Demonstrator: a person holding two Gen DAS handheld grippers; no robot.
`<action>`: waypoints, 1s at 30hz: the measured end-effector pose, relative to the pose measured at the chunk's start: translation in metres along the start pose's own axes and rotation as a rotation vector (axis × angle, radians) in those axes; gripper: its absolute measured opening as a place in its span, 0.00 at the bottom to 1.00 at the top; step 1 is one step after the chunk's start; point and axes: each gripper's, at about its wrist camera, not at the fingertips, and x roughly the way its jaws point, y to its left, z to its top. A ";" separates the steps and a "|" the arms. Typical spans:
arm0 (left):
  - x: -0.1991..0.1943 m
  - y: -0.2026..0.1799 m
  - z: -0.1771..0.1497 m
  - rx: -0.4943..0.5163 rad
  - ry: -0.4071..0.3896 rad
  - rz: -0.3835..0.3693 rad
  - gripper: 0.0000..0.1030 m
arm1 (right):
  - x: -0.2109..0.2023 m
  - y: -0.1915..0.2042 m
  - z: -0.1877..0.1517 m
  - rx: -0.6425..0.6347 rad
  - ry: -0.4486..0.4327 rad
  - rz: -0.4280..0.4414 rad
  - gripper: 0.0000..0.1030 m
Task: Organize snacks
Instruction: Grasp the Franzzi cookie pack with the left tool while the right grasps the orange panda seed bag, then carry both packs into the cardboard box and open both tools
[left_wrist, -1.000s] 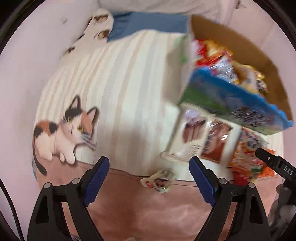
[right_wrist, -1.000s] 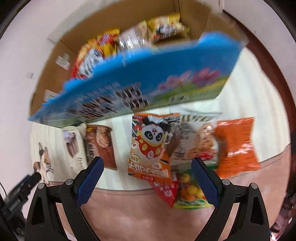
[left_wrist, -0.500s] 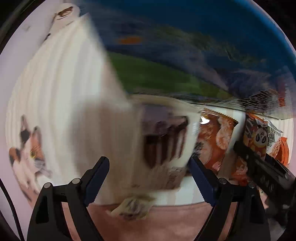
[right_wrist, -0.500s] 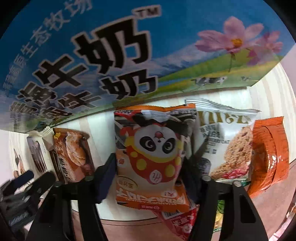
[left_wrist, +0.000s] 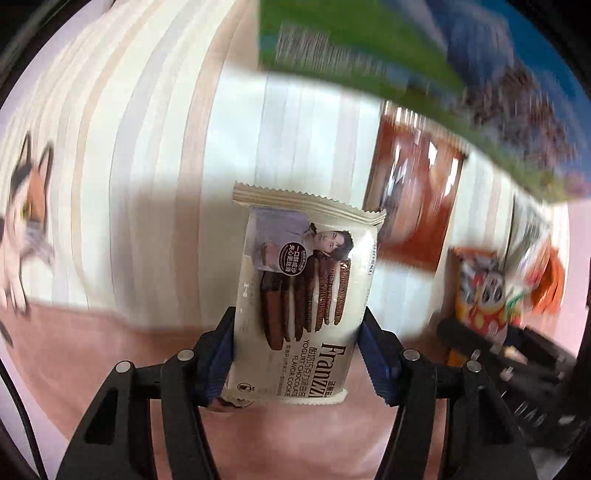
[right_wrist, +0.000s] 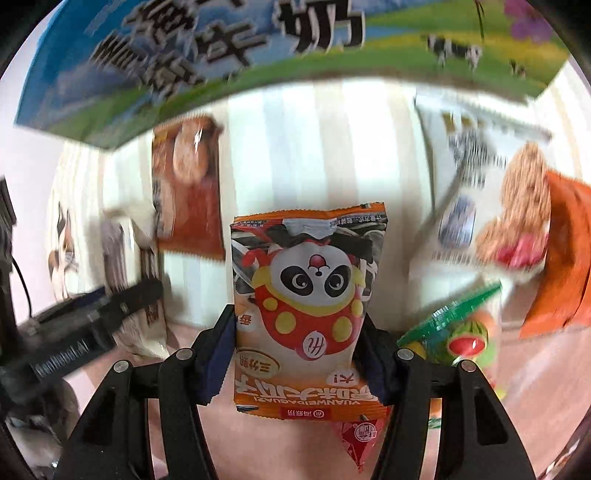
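Note:
My left gripper (left_wrist: 297, 354) is shut on a cream Franzzi chocolate cookie pack (left_wrist: 301, 291) and holds it above the striped cloth (left_wrist: 162, 147). My right gripper (right_wrist: 297, 354) is shut on an orange panda snack bag (right_wrist: 308, 302), also lifted off the cloth. The left gripper shows as a dark blur in the right wrist view (right_wrist: 85, 325). The blue and green milk carton box (right_wrist: 258, 48) stands just beyond both grippers.
On the cloth lie a brown biscuit pack (right_wrist: 188, 188), a white oat cookie pack (right_wrist: 480, 199), an orange bag (right_wrist: 565, 254), a green fruit candy bag (right_wrist: 458, 332) and a red sachet (right_wrist: 358, 439). A cat picture (left_wrist: 26, 221) marks the cloth's left side.
Both grippers moved forward to the packs by the box and closed. The left took the cookie pack, the right took the panda bag, and both packs are lifted.

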 end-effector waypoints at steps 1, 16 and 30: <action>0.003 0.000 -0.004 0.000 0.006 0.004 0.58 | 0.001 0.000 -0.004 -0.004 0.004 -0.002 0.61; 0.041 -0.002 0.004 0.034 0.036 0.053 0.59 | 0.033 0.037 -0.001 -0.040 0.020 -0.088 0.63; -0.011 -0.028 -0.039 0.055 -0.031 0.046 0.56 | 0.028 0.051 -0.021 -0.080 -0.027 -0.101 0.60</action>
